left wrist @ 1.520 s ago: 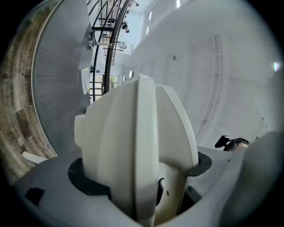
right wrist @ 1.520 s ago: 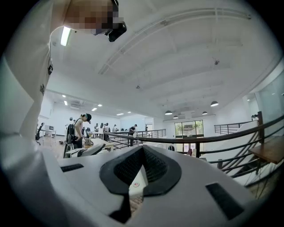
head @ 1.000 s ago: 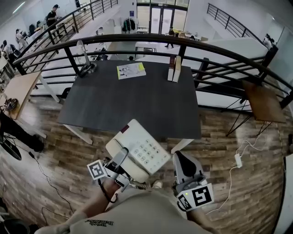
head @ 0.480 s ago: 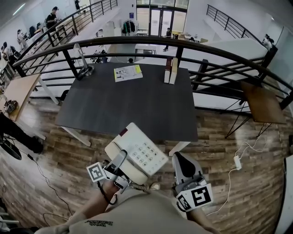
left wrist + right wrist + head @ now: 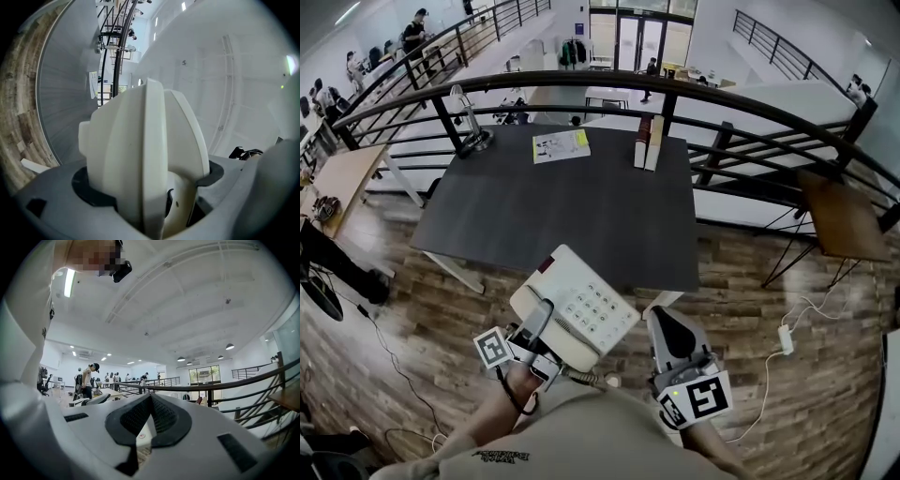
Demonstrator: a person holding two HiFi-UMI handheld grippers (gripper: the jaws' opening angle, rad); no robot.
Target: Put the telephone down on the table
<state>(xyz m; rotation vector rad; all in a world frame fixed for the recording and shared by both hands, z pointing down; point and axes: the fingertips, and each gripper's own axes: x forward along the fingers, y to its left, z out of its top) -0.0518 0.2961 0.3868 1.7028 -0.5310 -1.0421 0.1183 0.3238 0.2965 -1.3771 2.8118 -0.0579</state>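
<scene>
A white push-button telephone (image 5: 577, 305) hangs in the air, its far corner over the front edge of the dark table (image 5: 581, 206). My left gripper (image 5: 542, 323) is shut on the telephone's near-left side. In the left gripper view the telephone's white body (image 5: 145, 154) fills the space between the jaws of that gripper (image 5: 150, 206). A coiled cord (image 5: 586, 378) hangs beneath it. My right gripper (image 5: 664, 328) is beside the telephone on the right, apart from it. It is shut with nothing held, and the right gripper view shows that gripper (image 5: 149, 416) with its pads together.
At the table's far edge stand two upright books (image 5: 645, 141), a sheet of paper (image 5: 561, 145) and a desk lamp (image 5: 473, 139). A black railing (image 5: 675, 86) runs behind the table. A brown side table (image 5: 834, 216) is at the right, and a power strip (image 5: 786, 339) lies on the wooden floor.
The telephone and my left gripper have shifted slightly to the left. My right gripper has stayed beside them, still shut.
</scene>
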